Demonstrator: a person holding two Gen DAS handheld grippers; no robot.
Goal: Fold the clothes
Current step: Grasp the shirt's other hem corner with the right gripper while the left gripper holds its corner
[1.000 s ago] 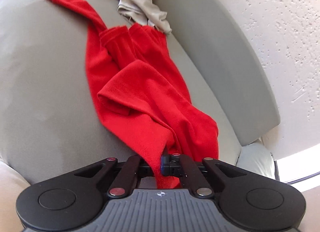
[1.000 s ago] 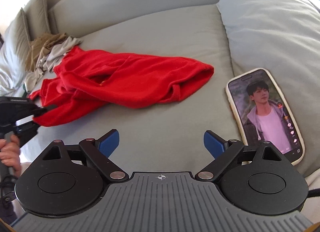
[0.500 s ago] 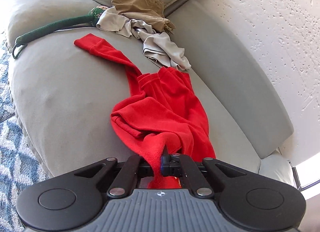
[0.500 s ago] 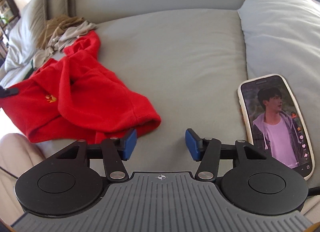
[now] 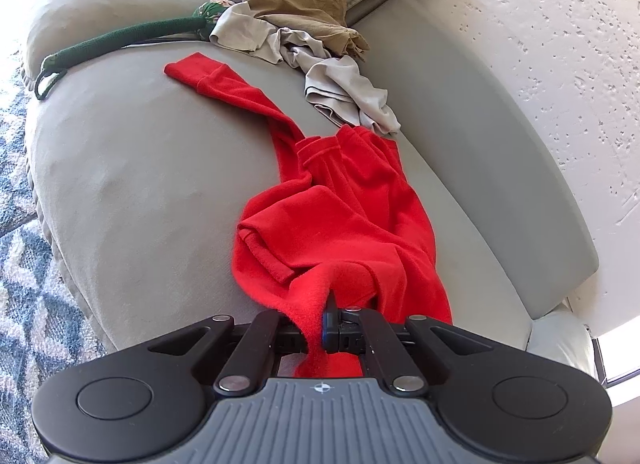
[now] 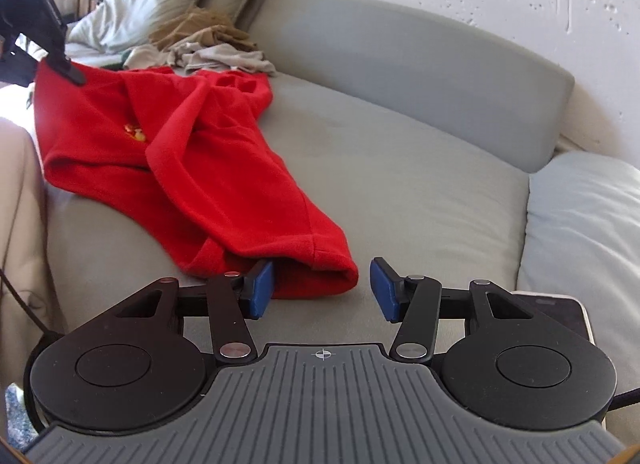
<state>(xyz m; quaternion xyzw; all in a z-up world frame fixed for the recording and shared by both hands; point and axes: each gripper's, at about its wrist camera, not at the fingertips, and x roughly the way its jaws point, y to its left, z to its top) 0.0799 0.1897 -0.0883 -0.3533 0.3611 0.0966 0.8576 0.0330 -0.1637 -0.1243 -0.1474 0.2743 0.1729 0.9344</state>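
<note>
Pinching a bunched edge of the red fleece top [image 5: 340, 224], the left gripper [image 5: 326, 328] has its fingers clamped together on the cloth. The top lies crumpled along the grey sofa seat [image 5: 132, 168], one sleeve [image 5: 224, 84] stretched toward the far armrest, its near part lifted toward the left gripper. Right gripper [image 6: 322, 290] hovers low over the seat, fingers apart and holding nothing, with a cuffed end [image 6: 316, 272] of the top just ahead between them. Fabric looks soft, light and limp, thick enough to hold a crease loosely; it will sag and drag on the upholstery, so hems, cuffs or shoulder seams seem the surest holds. Left view alone shows the stretched sleeve, a green strap [image 5: 120, 40] and the patterned rug [image 5: 24, 264]. Right view alone shows a small yellow emblem [image 6: 134, 132] on the top, the corner of a phone [image 6: 560, 312] and the left gripper raised at the top's far edge. Both show a heap of tan and grey clothes [image 5: 304, 32] beyond, unfolded.
</note>
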